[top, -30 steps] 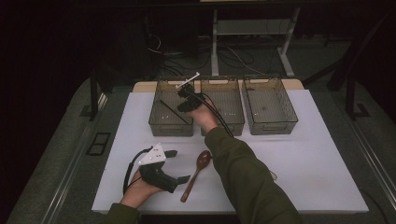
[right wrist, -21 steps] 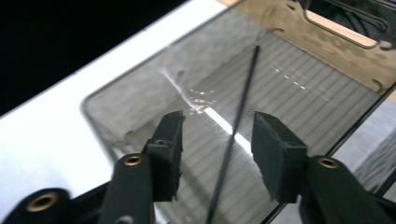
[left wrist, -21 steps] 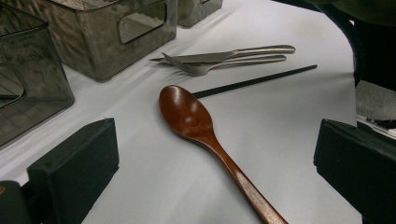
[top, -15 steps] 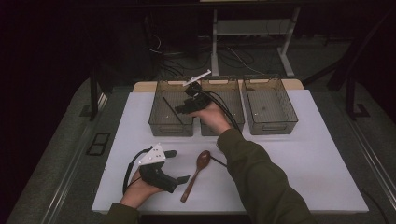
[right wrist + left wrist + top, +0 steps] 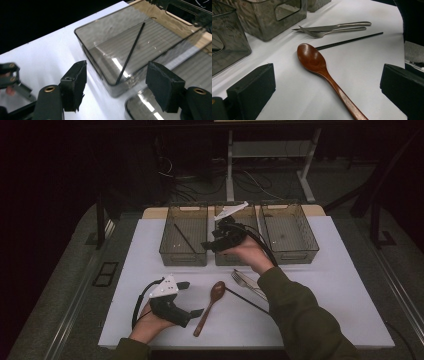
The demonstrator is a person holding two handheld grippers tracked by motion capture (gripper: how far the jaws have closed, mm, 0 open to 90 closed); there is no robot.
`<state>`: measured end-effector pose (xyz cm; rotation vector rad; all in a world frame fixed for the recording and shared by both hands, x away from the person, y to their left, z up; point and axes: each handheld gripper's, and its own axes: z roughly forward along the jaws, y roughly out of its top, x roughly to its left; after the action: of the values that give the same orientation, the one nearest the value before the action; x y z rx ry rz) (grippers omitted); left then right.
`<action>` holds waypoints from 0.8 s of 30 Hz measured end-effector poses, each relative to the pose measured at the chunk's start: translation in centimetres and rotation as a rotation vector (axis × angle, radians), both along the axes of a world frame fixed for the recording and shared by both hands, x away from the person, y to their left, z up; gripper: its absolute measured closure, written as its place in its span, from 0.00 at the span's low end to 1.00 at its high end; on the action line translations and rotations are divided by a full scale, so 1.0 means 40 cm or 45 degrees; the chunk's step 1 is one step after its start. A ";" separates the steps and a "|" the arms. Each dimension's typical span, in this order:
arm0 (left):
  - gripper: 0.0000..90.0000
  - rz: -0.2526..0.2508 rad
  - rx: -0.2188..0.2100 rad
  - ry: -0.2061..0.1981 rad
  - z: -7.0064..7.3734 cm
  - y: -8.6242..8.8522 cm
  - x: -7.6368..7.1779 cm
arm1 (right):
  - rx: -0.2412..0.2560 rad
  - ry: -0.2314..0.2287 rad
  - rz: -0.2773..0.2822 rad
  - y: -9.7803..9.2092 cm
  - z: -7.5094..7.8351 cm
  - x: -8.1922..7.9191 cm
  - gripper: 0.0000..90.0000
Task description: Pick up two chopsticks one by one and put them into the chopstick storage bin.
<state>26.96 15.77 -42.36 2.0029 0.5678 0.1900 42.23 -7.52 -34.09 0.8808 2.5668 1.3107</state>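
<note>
Altogether: three bins [image 5: 183, 236], two chopsticks [image 5: 245, 300], one spoon [image 5: 210, 307], fork [image 5: 245, 282], knife [image 5: 332, 26].

The long brown wooden spoon [image 5: 322, 72] runs off the bottom edge of the left gripper view, its handle end cut away. At the right edge there, a dark sleeve (or arm, hard to say) [image 5: 413, 22] hides the end of the thin black chopstick [image 5: 349, 41].

I am seeing three bins standing in a row at the table's [image 5: 350, 320] far side, a chopstick [image 5: 184, 238] lying in the left bin [image 5: 170, 256]. Nearer me, a spoon [image 5: 210, 306] is lying left of a second chopstick [image 5: 246, 300], with a fork [image 5: 244, 281] and knife [image 5: 254, 285] lying behind them, just before the middle bin [image 5: 235, 261].
</note>
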 end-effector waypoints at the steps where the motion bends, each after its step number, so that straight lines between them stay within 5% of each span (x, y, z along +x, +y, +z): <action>1: 0.00 0.004 -0.004 0.008 0.000 -0.001 -0.001 | 0.004 -0.002 0.003 -0.009 0.002 -0.007 0.36; 14: 0.00 0.009 -0.003 0.008 -0.001 0.000 -0.001 | 0.046 -0.045 0.038 -0.111 -0.003 -0.092 0.28; 24: 0.00 0.008 0.009 0.005 -0.003 -0.001 0.000 | 0.045 -0.038 0.056 -0.185 -0.042 -0.160 0.22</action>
<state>26.97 15.75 -42.47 2.0090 0.5770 0.1921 35.83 -14.93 -35.78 0.8084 2.5622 1.3743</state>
